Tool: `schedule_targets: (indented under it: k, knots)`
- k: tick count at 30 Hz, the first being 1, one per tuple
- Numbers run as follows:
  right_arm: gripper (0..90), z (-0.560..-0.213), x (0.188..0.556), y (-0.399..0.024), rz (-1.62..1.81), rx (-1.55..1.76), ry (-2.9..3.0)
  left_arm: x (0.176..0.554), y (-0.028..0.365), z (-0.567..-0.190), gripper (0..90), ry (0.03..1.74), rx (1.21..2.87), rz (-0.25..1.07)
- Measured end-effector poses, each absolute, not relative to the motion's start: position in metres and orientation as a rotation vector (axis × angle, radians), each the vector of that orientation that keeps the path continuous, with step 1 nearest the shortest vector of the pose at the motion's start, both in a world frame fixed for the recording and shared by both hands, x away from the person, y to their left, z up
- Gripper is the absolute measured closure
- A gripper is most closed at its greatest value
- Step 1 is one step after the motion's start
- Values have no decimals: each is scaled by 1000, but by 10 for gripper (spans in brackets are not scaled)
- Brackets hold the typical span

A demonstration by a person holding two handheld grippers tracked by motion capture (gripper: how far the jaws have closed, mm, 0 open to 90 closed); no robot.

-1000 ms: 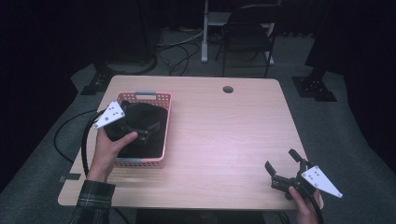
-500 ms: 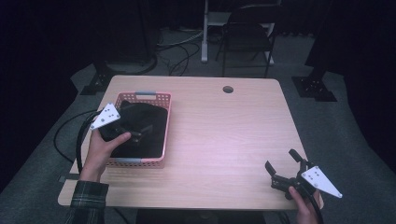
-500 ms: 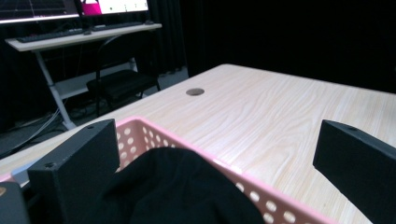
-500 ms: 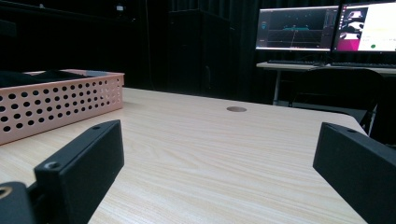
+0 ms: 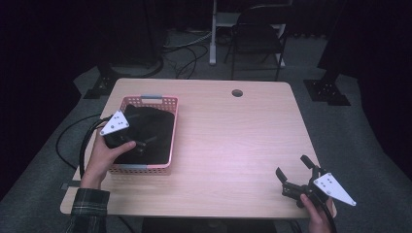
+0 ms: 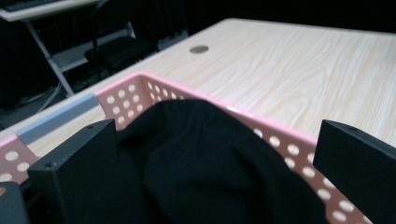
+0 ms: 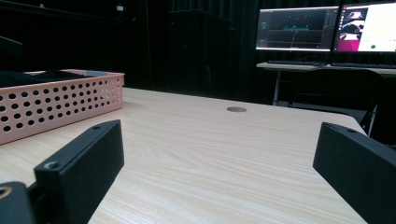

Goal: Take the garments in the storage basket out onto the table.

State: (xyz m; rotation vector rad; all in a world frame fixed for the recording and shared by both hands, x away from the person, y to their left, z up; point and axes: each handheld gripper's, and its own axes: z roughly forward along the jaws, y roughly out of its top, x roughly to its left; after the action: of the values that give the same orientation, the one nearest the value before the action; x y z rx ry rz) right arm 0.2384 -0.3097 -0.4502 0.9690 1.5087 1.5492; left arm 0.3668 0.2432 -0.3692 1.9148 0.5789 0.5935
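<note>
Left tongs (image 6: 210, 177): jaws wide apart, black cloth (image 6: 205, 154) between them, inside pink basket (image 6: 285, 144).
Right tongs (image 5: 297, 177): jaws wide apart, holding nothing, low over surface (image 5: 233, 141).

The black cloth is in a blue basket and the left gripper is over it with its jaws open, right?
Not quite: the basket is pink, not blue, as the high view shows. The rest holds: the black cloth lies in it, and the left gripper is over it, jaws open.
</note>
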Motion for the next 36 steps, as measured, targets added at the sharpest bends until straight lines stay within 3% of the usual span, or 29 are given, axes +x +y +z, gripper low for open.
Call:
schedule_targets:
  k: [36]
  knots:
    - [15,-450,238,-310,1557,968,1517,390,249,-403,0,720,2026,493]
